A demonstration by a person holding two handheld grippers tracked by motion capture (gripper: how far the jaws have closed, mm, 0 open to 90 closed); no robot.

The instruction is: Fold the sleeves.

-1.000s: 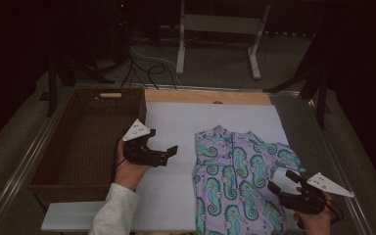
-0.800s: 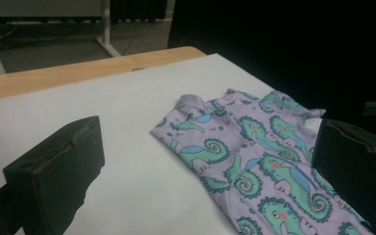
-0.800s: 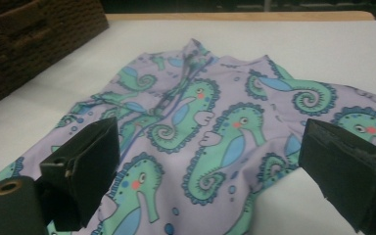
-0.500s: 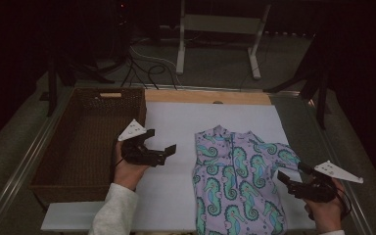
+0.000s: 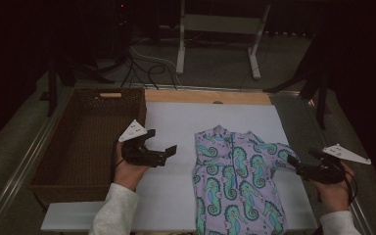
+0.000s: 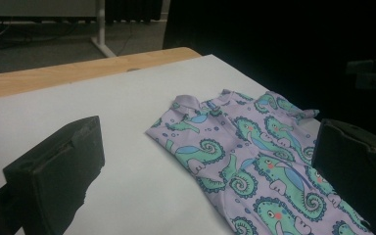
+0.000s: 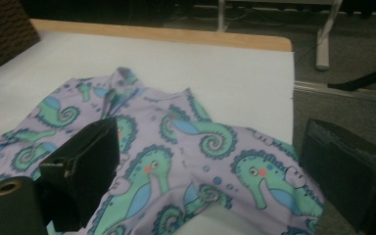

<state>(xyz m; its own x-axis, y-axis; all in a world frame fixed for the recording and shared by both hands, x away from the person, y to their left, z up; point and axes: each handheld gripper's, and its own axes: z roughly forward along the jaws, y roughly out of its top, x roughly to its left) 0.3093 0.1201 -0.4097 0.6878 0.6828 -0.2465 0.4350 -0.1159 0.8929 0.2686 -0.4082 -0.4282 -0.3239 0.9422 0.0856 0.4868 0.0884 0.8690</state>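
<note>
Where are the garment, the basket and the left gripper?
garment (image 5: 235, 181), high view, on its seahorse-print front.
basket (image 5: 85, 142), high view, on its woven floor.
left gripper (image 5: 162, 148), high view, midway between its open fingertips.

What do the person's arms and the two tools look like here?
Both tools, left and right, are black with two blocky black jaws, and each carries a pale grey three-cornered plate on top. A dark cable trails from the right one. The person wears light grey sleeves.
</note>
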